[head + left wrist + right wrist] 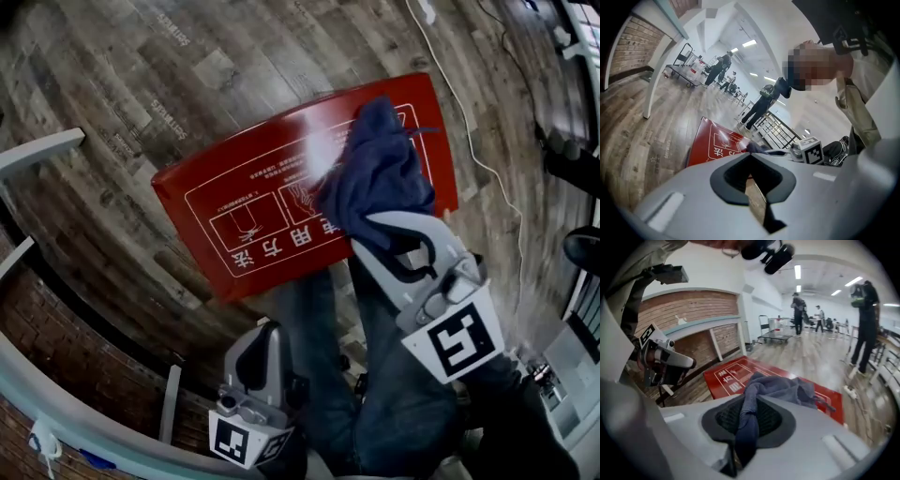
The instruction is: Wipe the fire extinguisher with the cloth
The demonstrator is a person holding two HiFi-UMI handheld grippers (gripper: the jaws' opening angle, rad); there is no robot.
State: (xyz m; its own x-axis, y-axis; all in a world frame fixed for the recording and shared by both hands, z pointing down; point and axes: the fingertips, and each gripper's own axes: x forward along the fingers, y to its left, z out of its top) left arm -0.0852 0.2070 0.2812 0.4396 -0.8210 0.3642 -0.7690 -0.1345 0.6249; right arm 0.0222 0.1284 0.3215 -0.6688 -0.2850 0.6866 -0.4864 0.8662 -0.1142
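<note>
The red fire extinguisher case (272,187) lies flat on the wooden floor (141,94), its broad lid facing up and printed with white diagrams and characters. Only this case shows; no cylinder is in sight. It looks stiff, smooth and glossy with a bright glare patch, so a wipe should glide easily. It also looks heavy enough to stay put under light strokes. A hard push at an edge might still skid it on the boards.

The blue cloth (375,173) is bunched over the right part of the lid. It is soft and limp, and it folds and droops wherever it is unsupported. From the head view I cannot tell whether it rests on the red surface or hangs just above it. The right gripper (380,234) has its jaws pinched narrowly on a twisted tail of the cloth, and the bulk spills forward beyond the tips. That seems a sound hold for wiping, since the loose bulk meets the lid first. A grip nearer the bulk would give firmer pressure.

The left gripper (265,336) hangs low and near the person's legs, well apart from the case. Its jaws are together with nothing between them. If the case slides, it could steady a near edge.

A white cable (469,150) trails across the floor beyond the case.
</note>
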